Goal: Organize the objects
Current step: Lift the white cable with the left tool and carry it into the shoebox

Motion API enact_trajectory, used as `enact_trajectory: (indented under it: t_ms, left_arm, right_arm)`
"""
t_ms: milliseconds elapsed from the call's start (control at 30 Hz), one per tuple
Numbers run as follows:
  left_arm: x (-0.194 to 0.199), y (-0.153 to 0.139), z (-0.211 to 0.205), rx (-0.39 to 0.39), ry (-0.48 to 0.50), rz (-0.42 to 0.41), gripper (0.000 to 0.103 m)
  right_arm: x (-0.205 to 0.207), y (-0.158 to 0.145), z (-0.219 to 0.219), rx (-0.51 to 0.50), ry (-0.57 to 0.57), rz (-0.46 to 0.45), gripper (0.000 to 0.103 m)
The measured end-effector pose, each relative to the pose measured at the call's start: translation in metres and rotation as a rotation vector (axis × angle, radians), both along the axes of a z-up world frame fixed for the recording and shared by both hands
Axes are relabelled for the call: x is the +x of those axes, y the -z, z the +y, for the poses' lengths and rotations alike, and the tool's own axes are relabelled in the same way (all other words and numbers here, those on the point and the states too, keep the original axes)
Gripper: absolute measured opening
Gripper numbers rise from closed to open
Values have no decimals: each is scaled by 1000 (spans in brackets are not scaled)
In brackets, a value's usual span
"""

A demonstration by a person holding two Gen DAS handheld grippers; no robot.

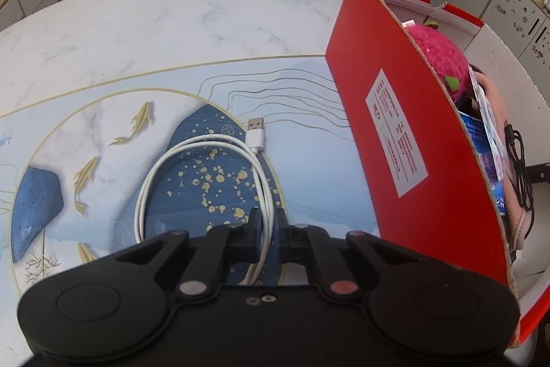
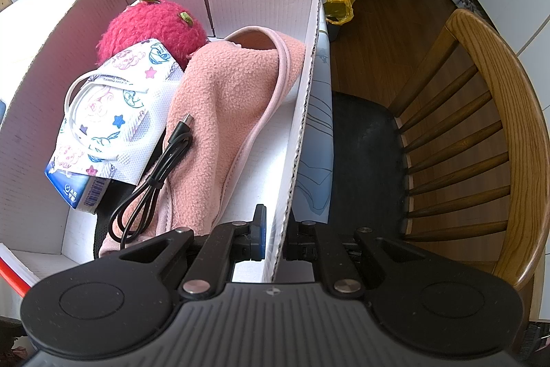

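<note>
A coiled white USB cable is seen lying on a patterned mat on the marble desk, beside a red box. The left gripper jaws are clenched on the coil's near strands. The right gripper jaws are clamped on the box's right wall.

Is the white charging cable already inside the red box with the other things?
No, the white cable lies coiled on the patterned mat beside the red box, with the left gripper shut on it.
</note>
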State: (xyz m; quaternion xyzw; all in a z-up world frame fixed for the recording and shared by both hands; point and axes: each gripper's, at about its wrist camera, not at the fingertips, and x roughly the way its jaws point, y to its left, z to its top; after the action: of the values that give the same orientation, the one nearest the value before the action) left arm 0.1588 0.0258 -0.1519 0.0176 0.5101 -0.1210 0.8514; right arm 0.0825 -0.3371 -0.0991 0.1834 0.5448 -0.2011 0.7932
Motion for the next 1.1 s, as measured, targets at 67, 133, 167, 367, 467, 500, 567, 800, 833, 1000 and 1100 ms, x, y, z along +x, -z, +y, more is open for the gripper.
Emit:
enact_trajectory:
  t_ms: [67,133,167,367,467,500,567,800,833,1000,1100]
  left_arm:
    - [-1,-4,1,4,-12,-13,4]
    - [-2,-8,3,-3,-29,-16,3]
    - [-2,-12,5,-7,-38,-18,3]
    - [-9,-33,13,-48,-63,-53,3]
    - [-11,-43,17,-65,-79,-68,3]
    - [-11,-45,18,-69,-86,-71,3]
    - [-13,-51,20,-80,-96,-80,3]
    - [-22,-82,14,-126,-77,-139,3]
    - [-23,-88,12,-132,-67,-153,3]
    - [-27,-117,-7,-159,-5,-221,3]
    - [-27,-132,-22,-169,49,-251,3]
  right_arm:
    - [1,0,1,-1,1,0,8]
    - [3,0,2,-1,1,1,8]
    - [3,1,1,-1,2,1,8]
    - [2,1,0,-1,2,0,8]
    - [-1,0,-1,-1,3,0,8]
    - [0,1,-1,-1,3,0,8]
    - [2,0,0,-1,3,0,8]
    - [-1,-1,-1,-2,2,0,8]
    - [-3,-1,-3,-1,3,-1,8]
    - [0,-1,-1,-2,3,0,8]
    - [4,-1,1,-2,2,0,8]
